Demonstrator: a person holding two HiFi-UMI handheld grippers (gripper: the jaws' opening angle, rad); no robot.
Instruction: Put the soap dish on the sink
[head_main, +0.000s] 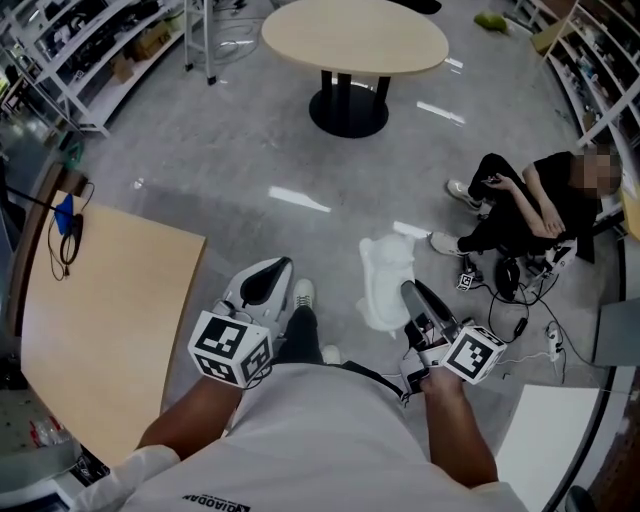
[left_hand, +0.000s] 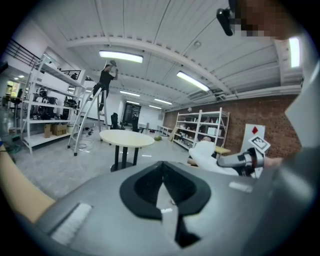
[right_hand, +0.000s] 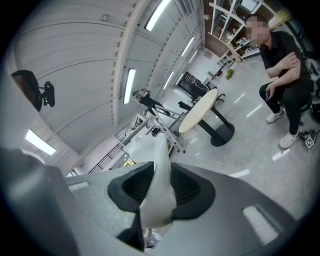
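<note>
Soap dish (white, thin-walled) is in the air above the grey floor, touching no surface and clamped edge-on between the pads of the right tool, whose jaws stand partly apart on its wall. The left tool carries nothing; its jaws are brought together with the tips meeting, and it is held beside the right tool in front of the person's torso. A wood-topped bench lies at the left, and a seated person is low at the right, well apart from both tools.
</note>
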